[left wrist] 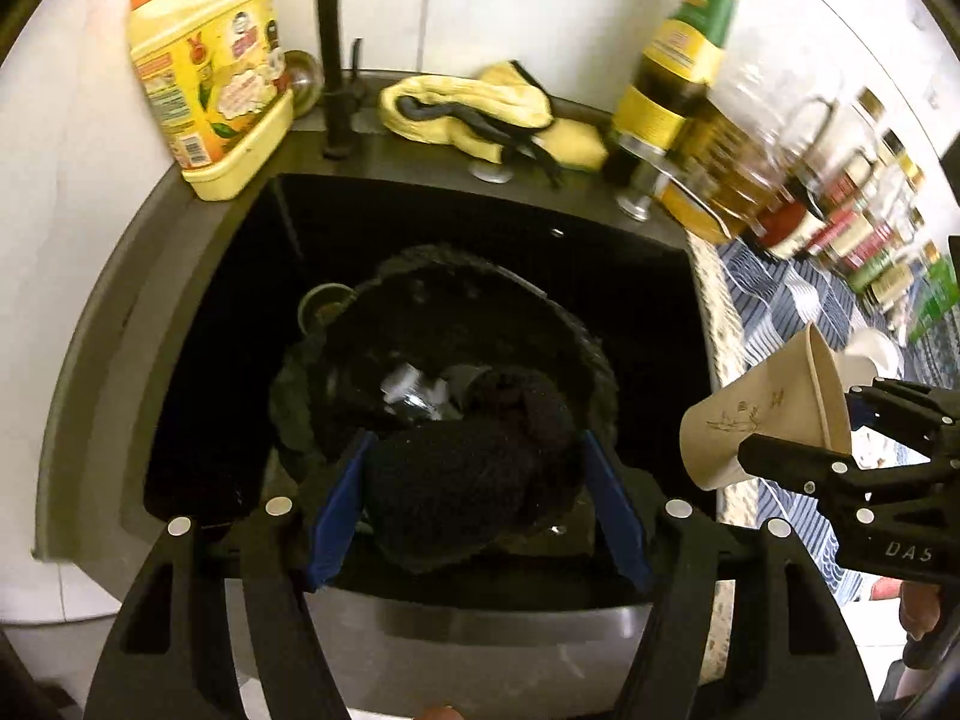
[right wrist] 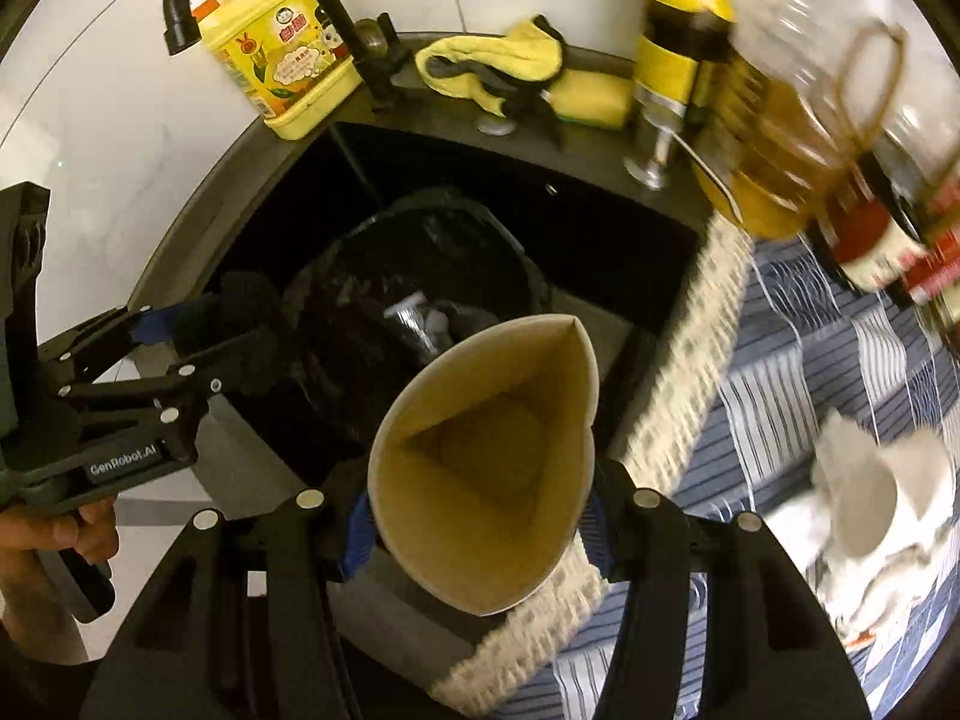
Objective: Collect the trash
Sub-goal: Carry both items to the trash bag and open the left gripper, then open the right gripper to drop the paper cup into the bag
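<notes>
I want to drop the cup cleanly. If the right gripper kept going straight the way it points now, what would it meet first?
Probably the near rim of the black trash bag in the sink, though depth is unclear. The right gripper holds the squashed paper cup.

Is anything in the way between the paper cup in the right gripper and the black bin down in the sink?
Nothing visible blocks it. The paper cup sits squeezed in the right gripper beside the bin's open mouth; the left gripper holds a dark cloth over it.
</notes>
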Action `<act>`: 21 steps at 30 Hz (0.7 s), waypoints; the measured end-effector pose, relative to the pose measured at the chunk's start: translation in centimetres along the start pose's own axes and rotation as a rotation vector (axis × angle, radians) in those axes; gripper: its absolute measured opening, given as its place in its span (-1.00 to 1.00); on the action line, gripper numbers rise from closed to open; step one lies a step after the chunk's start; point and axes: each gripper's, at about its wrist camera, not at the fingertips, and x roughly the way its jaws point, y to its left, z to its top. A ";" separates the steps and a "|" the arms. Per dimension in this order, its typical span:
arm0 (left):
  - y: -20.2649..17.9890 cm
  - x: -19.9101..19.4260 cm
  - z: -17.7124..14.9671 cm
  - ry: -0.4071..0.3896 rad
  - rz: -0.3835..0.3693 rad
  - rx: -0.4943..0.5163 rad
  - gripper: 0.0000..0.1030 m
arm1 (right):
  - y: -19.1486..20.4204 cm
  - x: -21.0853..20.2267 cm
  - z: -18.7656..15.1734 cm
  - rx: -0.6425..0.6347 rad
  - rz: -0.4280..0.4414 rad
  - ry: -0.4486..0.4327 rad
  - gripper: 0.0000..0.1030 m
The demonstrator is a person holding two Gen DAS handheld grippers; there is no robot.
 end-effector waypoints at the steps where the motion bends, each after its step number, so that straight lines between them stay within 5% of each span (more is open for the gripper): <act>1: 0.8 0.2 0.5 0.001 -0.003 -0.006 0.30 | 0.4 0.5 0.9 -0.008 -0.006 0.006 0.06; 11: 4.7 3.6 3.4 0.034 0.004 -0.030 0.31 | 3.0 5.3 6.8 -0.093 -0.029 0.076 0.06; 21: 6.1 6.0 4.3 0.070 -0.026 -0.068 0.33 | 3.5 7.0 9.2 -0.105 -0.040 0.097 0.08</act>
